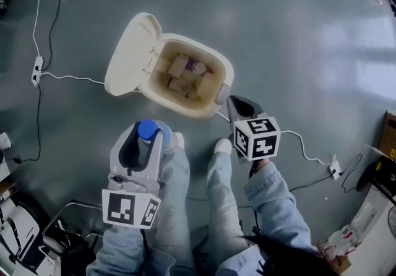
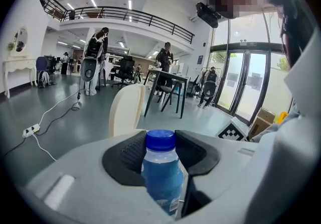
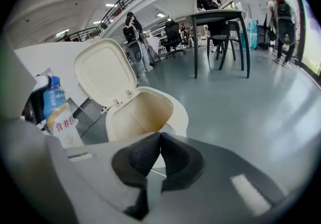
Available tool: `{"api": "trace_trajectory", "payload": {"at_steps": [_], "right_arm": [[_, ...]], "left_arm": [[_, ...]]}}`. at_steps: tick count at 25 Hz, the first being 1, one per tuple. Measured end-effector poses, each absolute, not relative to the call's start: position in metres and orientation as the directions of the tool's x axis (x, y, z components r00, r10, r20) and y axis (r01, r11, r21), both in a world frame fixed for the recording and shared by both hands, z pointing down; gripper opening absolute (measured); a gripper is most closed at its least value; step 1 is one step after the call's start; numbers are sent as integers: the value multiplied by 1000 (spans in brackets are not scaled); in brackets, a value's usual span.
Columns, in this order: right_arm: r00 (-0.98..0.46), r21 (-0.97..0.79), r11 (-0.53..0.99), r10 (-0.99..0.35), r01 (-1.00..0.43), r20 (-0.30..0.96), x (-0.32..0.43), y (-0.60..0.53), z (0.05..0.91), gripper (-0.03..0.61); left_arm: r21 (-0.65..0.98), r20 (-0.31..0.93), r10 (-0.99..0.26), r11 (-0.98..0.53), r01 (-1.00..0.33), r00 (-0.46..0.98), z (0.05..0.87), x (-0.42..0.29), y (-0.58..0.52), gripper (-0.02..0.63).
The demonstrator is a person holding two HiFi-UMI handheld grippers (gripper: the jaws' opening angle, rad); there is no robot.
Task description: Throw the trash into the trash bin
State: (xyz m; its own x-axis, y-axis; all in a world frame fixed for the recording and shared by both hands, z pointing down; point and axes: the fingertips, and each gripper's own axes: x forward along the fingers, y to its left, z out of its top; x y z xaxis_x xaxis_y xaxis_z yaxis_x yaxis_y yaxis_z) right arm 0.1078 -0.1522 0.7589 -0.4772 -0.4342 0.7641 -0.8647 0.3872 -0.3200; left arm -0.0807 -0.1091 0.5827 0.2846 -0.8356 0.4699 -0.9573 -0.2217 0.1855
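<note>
A cream trash bin [image 1: 219, 61] stands on the grey floor with its lid [image 1: 127, 52] swung open to the left; several cartons lie inside. My left gripper [image 1: 148, 138] is shut on a plastic bottle [image 1: 147, 130] with a blue cap, held upright just short of the bin's near rim. In the left gripper view the bottle [image 2: 161, 170] sits between the dark pads [image 2: 125, 155], with the lid [image 2: 126, 110] beyond. My right gripper [image 1: 238, 107] hangs by the bin's right near corner, shut and empty. The right gripper view shows its pads [image 3: 173, 160] touching, the bin [image 3: 175, 110] ahead and the bottle [image 3: 56, 110] at left.
White cables with power strips [image 1: 37, 70] run over the floor left of the bin, and another cable [image 1: 309, 151] trails to the right. My legs and white shoes [image 1: 221, 145] are below the bin. A table with chairs [image 3: 220, 37] stands farther off, with people in the background.
</note>
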Motion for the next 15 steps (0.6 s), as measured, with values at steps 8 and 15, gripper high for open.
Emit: {"api": "trace_trajectory", "payload": {"at_steps": [8, 15], "right_arm": [[-457, -242, 431, -512, -869, 727, 129, -155, 713, 5], [-424, -286, 322, -550, -903, 719, 157, -150, 682, 5]], "left_arm": [[174, 445, -849, -229, -958, 284, 562, -72, -117, 189], [162, 422, -853, -263, -951, 308, 541, -56, -126, 189]]}}
